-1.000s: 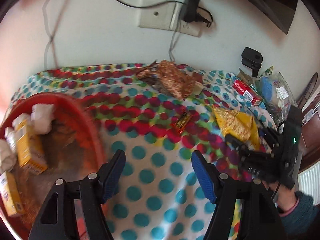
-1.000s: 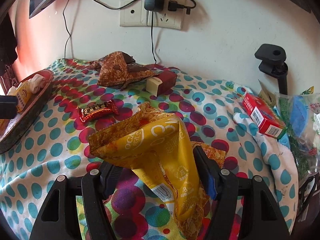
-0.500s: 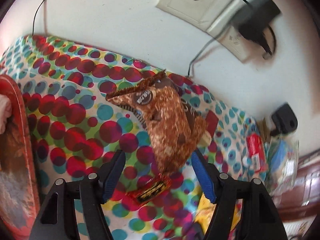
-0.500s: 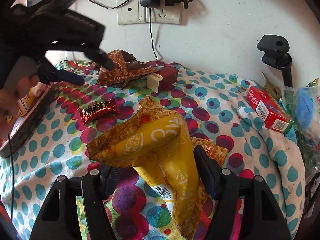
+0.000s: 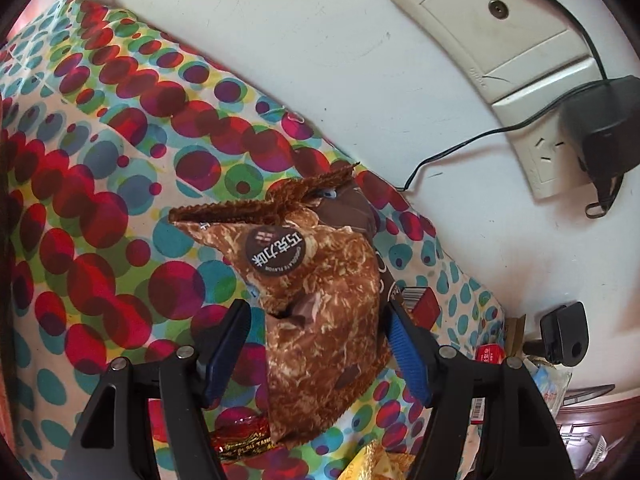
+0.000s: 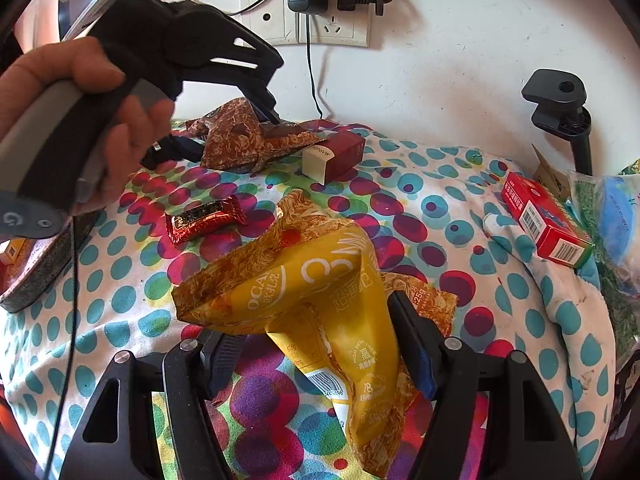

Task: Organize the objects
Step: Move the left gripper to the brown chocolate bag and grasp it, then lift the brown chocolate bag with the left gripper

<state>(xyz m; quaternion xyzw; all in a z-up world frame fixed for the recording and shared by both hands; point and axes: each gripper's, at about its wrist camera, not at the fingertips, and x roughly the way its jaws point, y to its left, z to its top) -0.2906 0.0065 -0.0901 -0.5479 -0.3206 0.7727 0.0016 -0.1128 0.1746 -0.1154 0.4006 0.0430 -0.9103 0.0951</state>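
Left wrist: my left gripper [image 5: 316,344] spread wide around crinkled brown bag [image 5: 320,300].
Right wrist: right gripper [image 6: 316,344] unclenched, straddling yellow bag [image 6: 320,292].

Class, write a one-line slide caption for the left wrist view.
Left gripper open around a brown chocolate-flavour snack bag lying on the polka-dot cloth below a wall socket.
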